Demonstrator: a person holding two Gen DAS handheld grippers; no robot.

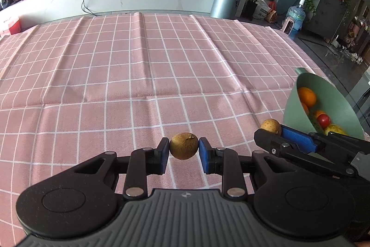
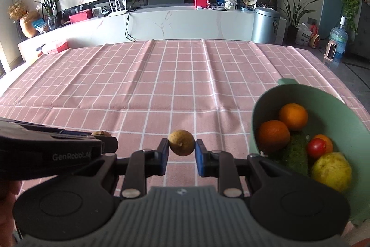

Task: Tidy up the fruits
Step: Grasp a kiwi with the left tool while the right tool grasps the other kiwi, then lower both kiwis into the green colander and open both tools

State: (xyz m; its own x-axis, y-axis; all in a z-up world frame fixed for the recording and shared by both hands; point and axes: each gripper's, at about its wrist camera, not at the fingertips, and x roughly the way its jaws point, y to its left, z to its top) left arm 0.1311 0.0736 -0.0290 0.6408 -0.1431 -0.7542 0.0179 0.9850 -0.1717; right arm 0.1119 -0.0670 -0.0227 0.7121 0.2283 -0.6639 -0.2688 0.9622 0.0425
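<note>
My left gripper [image 1: 184, 149] is shut on a small round brown fruit [image 1: 184, 146], held above the pink checked tablecloth [image 1: 138, 73]. My right gripper [image 2: 180, 148] is shut on a small yellowish-brown fruit [image 2: 181, 142]. In the left wrist view the right gripper [image 1: 275, 131] shows at the right with its fruit [image 1: 270, 126]. In the right wrist view the left gripper [image 2: 101, 138] shows at the left, its fruit [image 2: 101, 133] mostly hidden. A green bowl [image 2: 261, 103] at the right holds two oranges [image 2: 293, 116], a tomato [image 2: 316, 147], a cucumber [image 2: 296, 152] and a yellow fruit [image 2: 331, 171].
The green bowl [image 1: 323, 89] also shows at the right edge of the left wrist view, near the table's right edge. Beyond the table's far edge stand a white TV cabinet [image 2: 185, 22], a metal bin [image 2: 266, 24] and potted plants [image 2: 293, 15].
</note>
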